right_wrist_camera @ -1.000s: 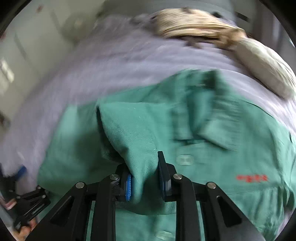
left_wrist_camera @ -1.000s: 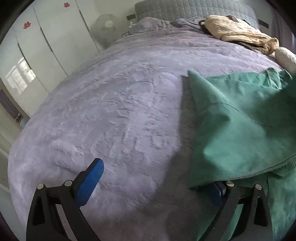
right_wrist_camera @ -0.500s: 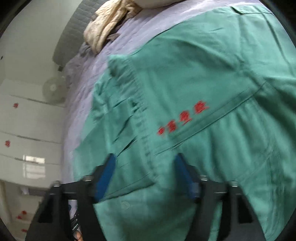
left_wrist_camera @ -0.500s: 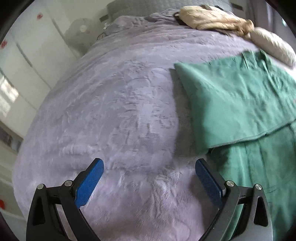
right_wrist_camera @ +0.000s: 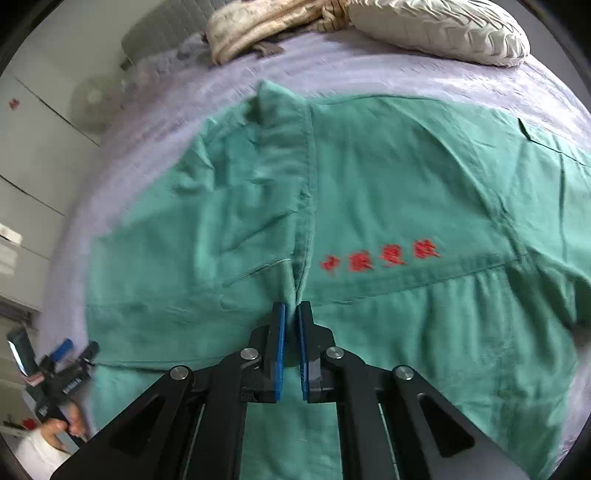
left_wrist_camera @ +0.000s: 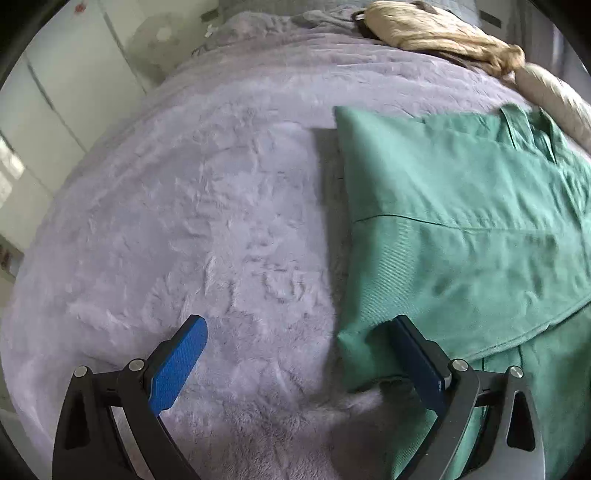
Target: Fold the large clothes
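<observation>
A large green shirt with red embroidered characters lies spread on the lilac bed cover; its left part is folded over the body. My left gripper is open, low over the bed, its right finger at the folded shirt's near left corner. My right gripper is shut on a ridge of the green shirt's front placket, near the middle of the garment. The left gripper also shows in the right wrist view, at the shirt's left edge.
A crumpled beige cloth and a white pillow lie at the head of the bed. White wardrobe doors and a fan stand to the left of the bed.
My right gripper let go of the folded sleeve, swung over the shirt and closed on the placket. My left gripper, open throughout, moved right to the folded corner.
</observation>
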Available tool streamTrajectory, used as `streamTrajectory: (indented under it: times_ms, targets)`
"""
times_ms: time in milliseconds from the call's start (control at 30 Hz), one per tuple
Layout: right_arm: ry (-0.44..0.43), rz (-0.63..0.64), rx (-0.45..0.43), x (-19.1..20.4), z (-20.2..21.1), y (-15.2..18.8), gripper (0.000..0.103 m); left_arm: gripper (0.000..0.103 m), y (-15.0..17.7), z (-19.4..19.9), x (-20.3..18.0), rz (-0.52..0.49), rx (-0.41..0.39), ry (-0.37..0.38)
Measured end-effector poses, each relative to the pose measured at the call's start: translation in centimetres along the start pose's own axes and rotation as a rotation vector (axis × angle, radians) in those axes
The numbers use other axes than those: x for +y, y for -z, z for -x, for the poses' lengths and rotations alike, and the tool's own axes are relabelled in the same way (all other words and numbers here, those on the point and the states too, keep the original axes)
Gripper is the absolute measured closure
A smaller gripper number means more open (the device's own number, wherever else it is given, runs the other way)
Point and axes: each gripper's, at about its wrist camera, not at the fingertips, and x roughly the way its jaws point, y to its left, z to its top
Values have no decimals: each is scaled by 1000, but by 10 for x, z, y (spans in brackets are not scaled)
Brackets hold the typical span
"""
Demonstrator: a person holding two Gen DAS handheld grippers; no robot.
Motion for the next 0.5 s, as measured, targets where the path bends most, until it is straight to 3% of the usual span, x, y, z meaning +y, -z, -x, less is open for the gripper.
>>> streamTrajectory:
  times_ms: [33,67,167,233,267,333,467,500]
  targets:
    - [27,-10,8,-9,-4,2,103,3,-3,2,6,14,5,9]
    - [-15,-60,10,-22,-5,3,103,3,-7,6,13,25,4,23]
    - [-172,-201,8,-49,2,7,99,3,-23,9,28,26,2,80]
    - [-336,-286,33,-57,3,12,93,3,-35,8,35,37,0,101]
    - [-374,-302,41,-57,3,13,87,3,-41,8,38,54,-2,113]
    - [-415,-322,57,-51,-2,17,44,3,-48,4,41,92,2,127]
    - [-446,-359,48,-41,-10,19,43,3,-46,0,33,119,23,152]
    - [-454,-358,46,-36,-13,16,48,3,-45,-1,28,103,28,147]
